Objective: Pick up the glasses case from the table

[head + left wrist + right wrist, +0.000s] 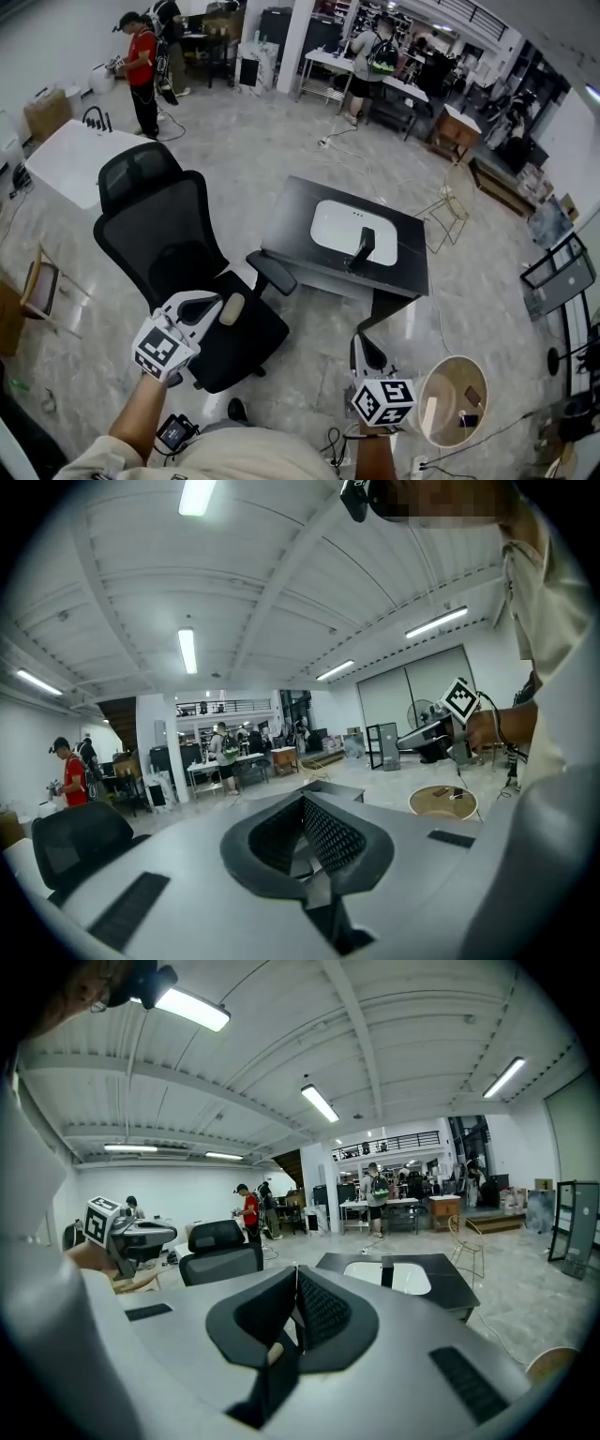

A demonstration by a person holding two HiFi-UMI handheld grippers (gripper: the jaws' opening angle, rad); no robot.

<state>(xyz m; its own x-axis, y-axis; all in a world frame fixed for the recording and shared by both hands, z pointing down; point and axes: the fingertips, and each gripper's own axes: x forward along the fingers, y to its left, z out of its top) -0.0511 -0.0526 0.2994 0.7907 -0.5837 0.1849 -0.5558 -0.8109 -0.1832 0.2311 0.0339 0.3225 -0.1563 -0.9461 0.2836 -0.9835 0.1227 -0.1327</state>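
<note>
Left gripper (231,308) over chair (178,246), right gripper (362,349) short of table (298,212); both jaws pressed together, empty. Dark case (362,249) sits on white mat (332,225), well apart from both.

That dark thing (362,251) on your table (300,211) is too small to name; your left arm (139,417) runs off the bottom edge.

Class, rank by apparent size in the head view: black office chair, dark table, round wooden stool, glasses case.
1. the black office chair (nearer the camera than the table)
2. the dark table
3. the round wooden stool
4. the glasses case
</note>
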